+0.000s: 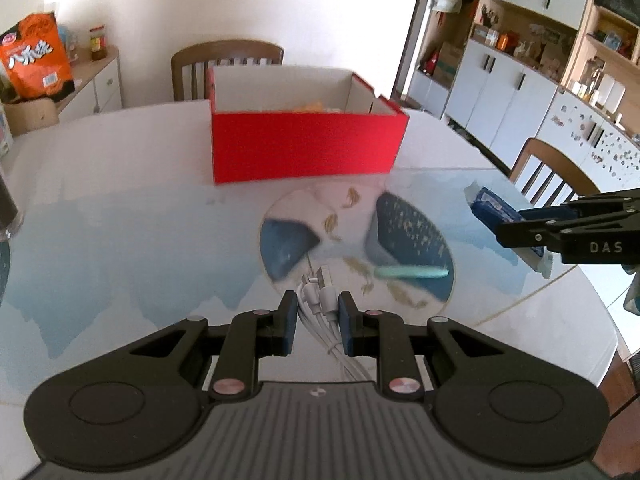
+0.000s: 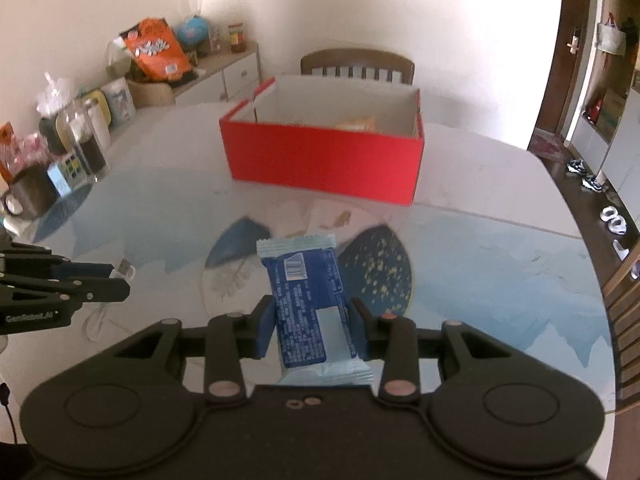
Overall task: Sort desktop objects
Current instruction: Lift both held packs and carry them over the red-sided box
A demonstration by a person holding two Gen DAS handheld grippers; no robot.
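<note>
My left gripper point(image 1: 318, 312) is shut on a bundle of white USB cables point(image 1: 320, 300), held above the table. My right gripper point(image 2: 312, 316) is shut on a blue snack packet point(image 2: 306, 292), also held above the table. In the left wrist view the right gripper point(image 1: 516, 226) enters from the right with the packet point(image 1: 490, 208). In the right wrist view the left gripper point(image 2: 120, 280) enters from the left with a cable plug point(image 2: 125, 267) sticking out. A red open box point(image 1: 306, 148) stands ahead on the table, also shown in the right wrist view point(image 2: 326, 160), with something orange inside. A mint-green pen point(image 1: 412, 271) lies on the table.
The table point(image 1: 120, 240) has a blue and white pattern under glass. Wooden chairs point(image 1: 226, 60) stand behind the box and at the right point(image 1: 554, 172). Mugs, jars and packets point(image 2: 60, 152) crowd the table's left edge. A sideboard with an orange snack bag point(image 1: 36, 60) is at the left.
</note>
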